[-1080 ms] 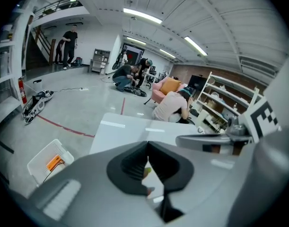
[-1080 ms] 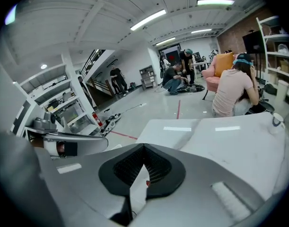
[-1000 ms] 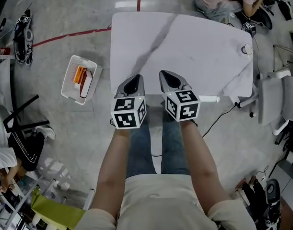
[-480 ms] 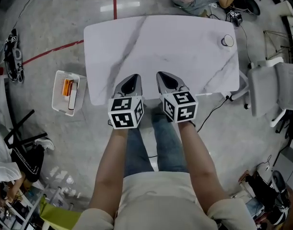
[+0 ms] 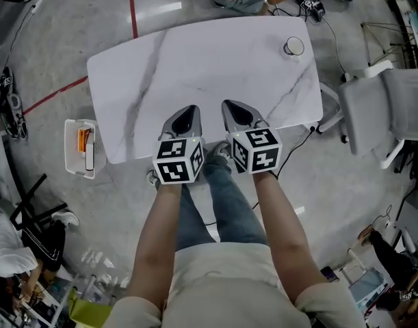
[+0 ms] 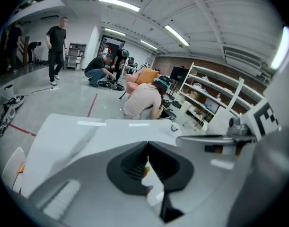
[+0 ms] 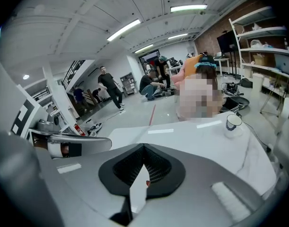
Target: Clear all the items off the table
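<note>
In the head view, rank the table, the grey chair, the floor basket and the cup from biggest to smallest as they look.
Largest to smallest:
1. table
2. grey chair, partly cut off at the picture's edge
3. basket, lower down on the floor, so it may look smaller than it is
4. cup

The table (image 5: 195, 67) is showing white marble with grey veins; the white cup (image 5: 293, 46) is wearing a dark rim; a red line (image 5: 133, 5) is crossing the grey floor (image 5: 58, 33).
</note>
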Motion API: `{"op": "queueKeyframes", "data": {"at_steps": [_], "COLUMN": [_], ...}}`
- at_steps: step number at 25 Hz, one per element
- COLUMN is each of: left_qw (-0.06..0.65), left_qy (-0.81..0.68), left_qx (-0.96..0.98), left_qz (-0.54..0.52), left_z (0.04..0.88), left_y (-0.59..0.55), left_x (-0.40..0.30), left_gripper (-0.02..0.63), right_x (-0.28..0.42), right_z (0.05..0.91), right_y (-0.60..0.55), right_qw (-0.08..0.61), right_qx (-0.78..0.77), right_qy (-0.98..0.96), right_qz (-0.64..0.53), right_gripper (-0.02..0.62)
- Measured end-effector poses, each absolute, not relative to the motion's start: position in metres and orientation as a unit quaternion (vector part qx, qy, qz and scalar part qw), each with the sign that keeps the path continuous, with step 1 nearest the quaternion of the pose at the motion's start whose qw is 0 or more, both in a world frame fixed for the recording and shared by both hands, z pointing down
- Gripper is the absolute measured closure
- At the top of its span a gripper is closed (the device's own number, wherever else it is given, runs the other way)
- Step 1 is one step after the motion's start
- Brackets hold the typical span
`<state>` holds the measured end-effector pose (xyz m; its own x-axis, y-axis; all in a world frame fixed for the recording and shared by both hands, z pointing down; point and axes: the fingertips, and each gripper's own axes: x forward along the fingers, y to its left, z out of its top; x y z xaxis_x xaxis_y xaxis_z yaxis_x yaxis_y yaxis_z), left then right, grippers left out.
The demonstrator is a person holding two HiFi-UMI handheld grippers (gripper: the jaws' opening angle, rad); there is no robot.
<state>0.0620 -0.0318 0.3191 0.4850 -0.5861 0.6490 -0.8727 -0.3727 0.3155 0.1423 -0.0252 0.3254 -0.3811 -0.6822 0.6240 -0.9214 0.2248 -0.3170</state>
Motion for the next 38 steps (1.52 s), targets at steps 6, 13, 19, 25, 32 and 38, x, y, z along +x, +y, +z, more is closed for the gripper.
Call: {"op": "queueKeyframes", "data": {"at_steps": [6,13,19,25,32,38], "left_qw": [0.316,0.308,0.298,0.292,0.292,0.294], "left_qy": [-0.436,-0.404,-0.382,-0.365,-0.351,-0.344], "left_qx": [0.811,0.827,0.838,0.846,0.85,0.851], "left_qz": [0.229,0.242,0.25,0.255,0.261,0.265], "left_z": [0.322,0.326,0.324,0.327,0.337,0.347], "left_y": [-0.034,-0.032,-0.028,-0.027,-0.03,-0.037], "left_x": [0.121,0.179,0.21,0.228,0.249,0.271], "left_gripper": [0.597,0.597,0.597,0.597,0.597,0.597], "right_x": [0.202,0.26,0.291,0.311,0.337,0.365], "right_z": [0.329,0.332,0.332,0.336,0.342,0.351], "right_y": [-0.021,-0.013,-0.004,0.0,0.004,0.0], "right_qw": [0.169,0.16,0.148,0.143,0.142,0.148], "right_qx": [0.548,0.577,0.597,0.613,0.63,0.639], "right_qy": [-0.746,-0.723,-0.706,-0.692,-0.675,-0.664], "right_qz": [0.339,0.346,0.35,0.353,0.357,0.36], "right_gripper": [0.597,0.597,0.597,0.597,0.597,0.597]}}
